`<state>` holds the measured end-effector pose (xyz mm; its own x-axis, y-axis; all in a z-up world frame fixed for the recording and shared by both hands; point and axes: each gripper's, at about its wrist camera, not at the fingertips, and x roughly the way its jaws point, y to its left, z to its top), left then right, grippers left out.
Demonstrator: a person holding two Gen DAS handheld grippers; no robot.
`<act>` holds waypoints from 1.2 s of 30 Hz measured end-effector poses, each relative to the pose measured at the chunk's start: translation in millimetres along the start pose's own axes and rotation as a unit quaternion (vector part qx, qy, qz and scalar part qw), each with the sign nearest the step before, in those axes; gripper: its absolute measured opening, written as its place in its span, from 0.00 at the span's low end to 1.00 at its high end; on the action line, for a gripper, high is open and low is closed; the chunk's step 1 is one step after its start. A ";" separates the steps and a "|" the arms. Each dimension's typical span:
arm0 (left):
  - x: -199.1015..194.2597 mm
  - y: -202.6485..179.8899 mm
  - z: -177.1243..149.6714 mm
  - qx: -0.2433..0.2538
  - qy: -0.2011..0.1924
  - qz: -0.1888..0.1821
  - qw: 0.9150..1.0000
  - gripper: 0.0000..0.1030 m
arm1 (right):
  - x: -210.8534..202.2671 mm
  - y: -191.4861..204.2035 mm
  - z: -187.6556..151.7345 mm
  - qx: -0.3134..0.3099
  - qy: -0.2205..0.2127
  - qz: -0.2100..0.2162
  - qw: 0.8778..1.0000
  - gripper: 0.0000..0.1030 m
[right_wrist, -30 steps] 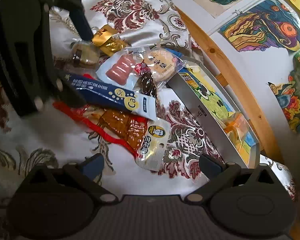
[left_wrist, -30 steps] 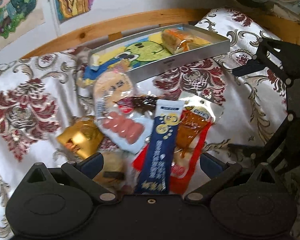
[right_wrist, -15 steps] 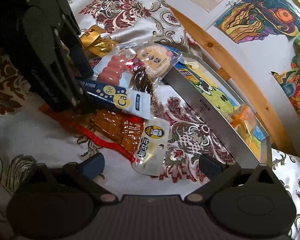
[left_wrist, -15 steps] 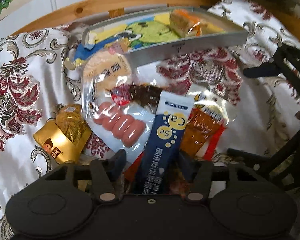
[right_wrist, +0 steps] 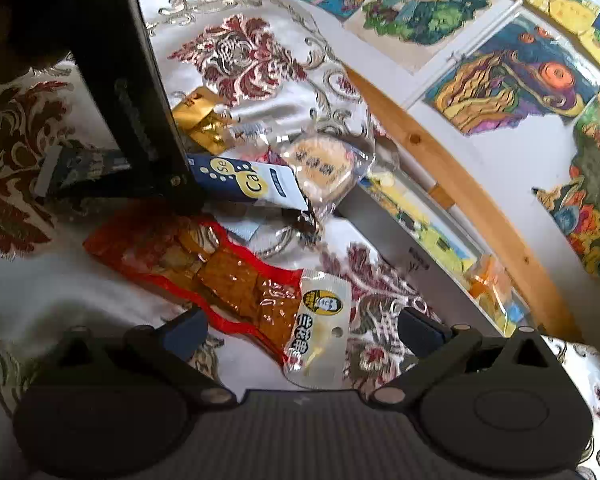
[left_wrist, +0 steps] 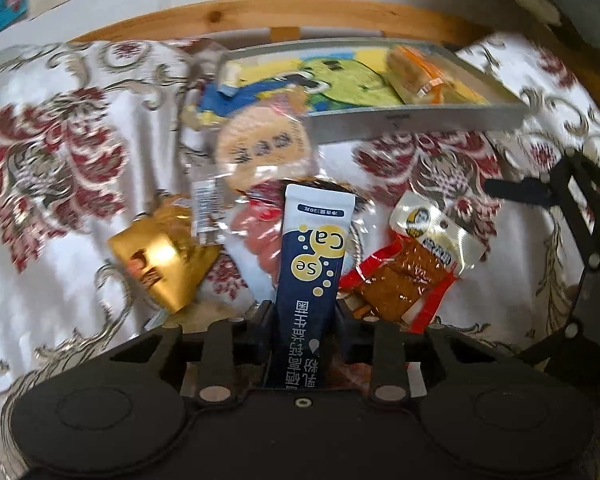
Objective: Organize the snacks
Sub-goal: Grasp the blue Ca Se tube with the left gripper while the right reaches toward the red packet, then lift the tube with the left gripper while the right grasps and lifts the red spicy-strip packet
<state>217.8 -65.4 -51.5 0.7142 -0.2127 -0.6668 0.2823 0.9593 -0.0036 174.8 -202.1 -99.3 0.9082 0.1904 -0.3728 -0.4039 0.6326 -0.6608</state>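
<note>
My left gripper [left_wrist: 302, 314] is shut on a navy blue stick sachet [left_wrist: 314, 264] marked Ca and Se, lifted off the snack pile. The same sachet [right_wrist: 252, 180] pokes out past the left gripper's black body in the right wrist view. A red pack of brown tofu [left_wrist: 404, 280] lies to its right; a gold packet [left_wrist: 160, 264] lies to its left. Behind are a round biscuit pack [left_wrist: 264, 148] and pink sausages [left_wrist: 256, 232]. My right gripper [right_wrist: 300, 330] stands open over the white end of the tofu pack [right_wrist: 240, 284].
A shallow metal tin [left_wrist: 420, 122] with a cartoon lining holds an orange-wrapped snack [left_wrist: 416, 74] at the back. A wooden rail [left_wrist: 260, 16] and a wall with drawings lie behind it. The flowered cloth [left_wrist: 52, 168] covers the surface.
My left gripper closed its fingers on the blue sachet and raised it from the pile. My right gripper moved in closer over the tofu pack and stayed open.
</note>
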 end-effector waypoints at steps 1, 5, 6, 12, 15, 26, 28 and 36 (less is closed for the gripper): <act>-2.2 2.9 -0.5 -0.006 -0.002 -0.001 1.000 0.32 | -0.5 1.0 1.2 -0.004 -0.006 -0.005 1.000 1.00; -11.7 11.5 -2.9 -0.029 -0.020 -0.003 0.999 0.32 | -2.9 8.7 7.4 -0.022 -0.041 -0.026 0.999 1.00; -13.5 13.4 -3.4 -0.035 -0.023 -0.004 0.999 0.32 | -3.0 11.1 8.7 -0.027 -0.049 -0.031 0.998 1.00; -20.3 23.9 -3.9 -0.067 -0.032 -0.009 0.997 0.32 | 2.2 26.0 14.6 -0.062 -0.079 -0.050 0.994 1.00; -22.2 27.3 -4.6 -0.079 -0.036 -0.011 0.996 0.32 | 8.5 25.6 17.6 -0.059 -0.077 -0.053 0.994 0.95; -25.1 34.6 -5.3 -0.100 -0.042 0.000 0.994 0.32 | 16.7 44.7 13.9 -0.129 -0.080 -0.049 0.987 0.67; -25.6 35.9 -4.9 -0.101 -0.043 0.004 0.994 0.32 | 19.0 46.9 14.6 -0.137 -0.086 -0.054 0.985 0.73; -29.0 43.4 -2.2 -0.109 -0.057 0.019 0.992 0.32 | 23.6 45.9 19.0 -0.137 -0.094 -0.030 0.986 0.43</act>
<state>207.9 -17.2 -34.0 0.7932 -0.1827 -0.5809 0.1174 0.9819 -0.1485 179.8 -154.2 -126.0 0.9250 0.3111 -0.2181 -0.3408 0.4258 -0.8382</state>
